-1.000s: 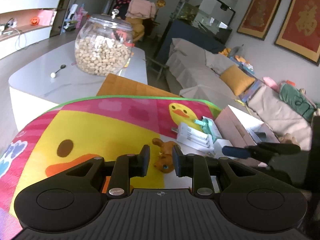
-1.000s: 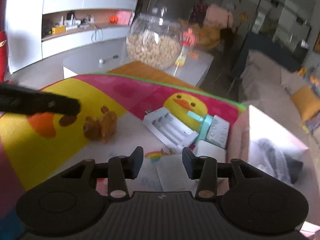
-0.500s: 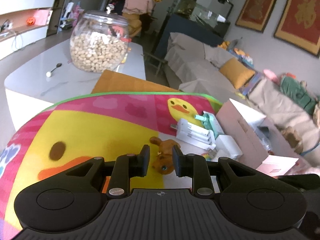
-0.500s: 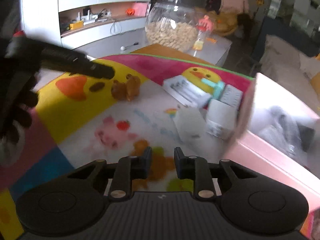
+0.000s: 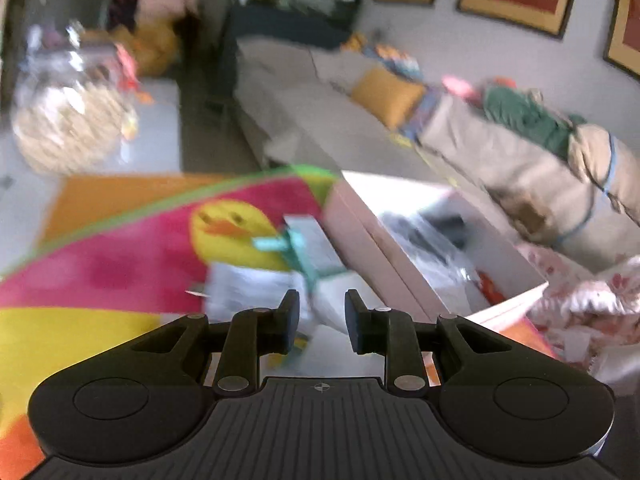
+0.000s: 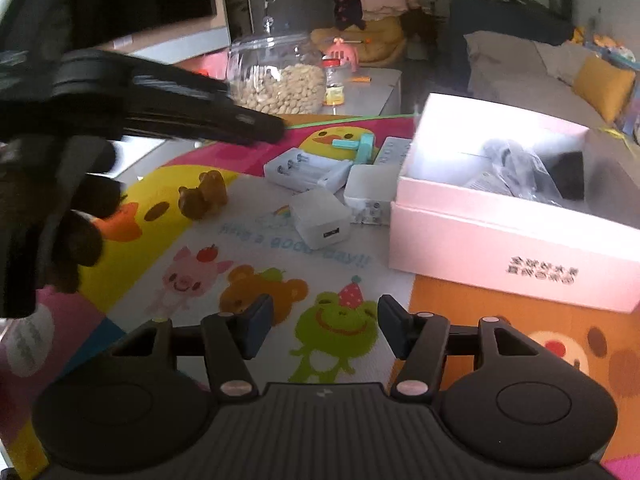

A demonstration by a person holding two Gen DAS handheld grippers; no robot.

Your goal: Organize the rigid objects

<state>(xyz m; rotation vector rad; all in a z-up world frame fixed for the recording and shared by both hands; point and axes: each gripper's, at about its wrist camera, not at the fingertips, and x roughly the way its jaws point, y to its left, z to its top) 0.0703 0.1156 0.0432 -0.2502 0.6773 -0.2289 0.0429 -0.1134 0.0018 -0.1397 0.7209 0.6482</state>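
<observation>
On the cartoon play mat [image 6: 256, 264] lie a brown toy animal [image 6: 204, 196], a white battery charger [image 6: 308, 170], a teal plug [image 6: 358, 146], a white USB adapter [image 6: 322, 218] and a white box [image 6: 368, 188]. An open pink box [image 6: 500, 216] holding dark items in plastic stands at the right. My left gripper [image 5: 322, 320] is open and empty above the chargers [image 5: 256, 288]; its view is blurred. In the right wrist view it reaches in from the left [image 6: 256, 128]. My right gripper [image 6: 325, 326] is open and empty over the mat's near part.
A glass jar of nuts [image 6: 276, 76] stands on a grey table [image 6: 372, 84] behind the mat. A covered sofa [image 5: 400, 128] with a yellow cushion [image 5: 386, 96] runs along the right. The pink box also shows in the left wrist view [image 5: 420, 240].
My left gripper has swung right, off the toy animal and toward the chargers and the box. My right gripper has opened wider and pulled back.
</observation>
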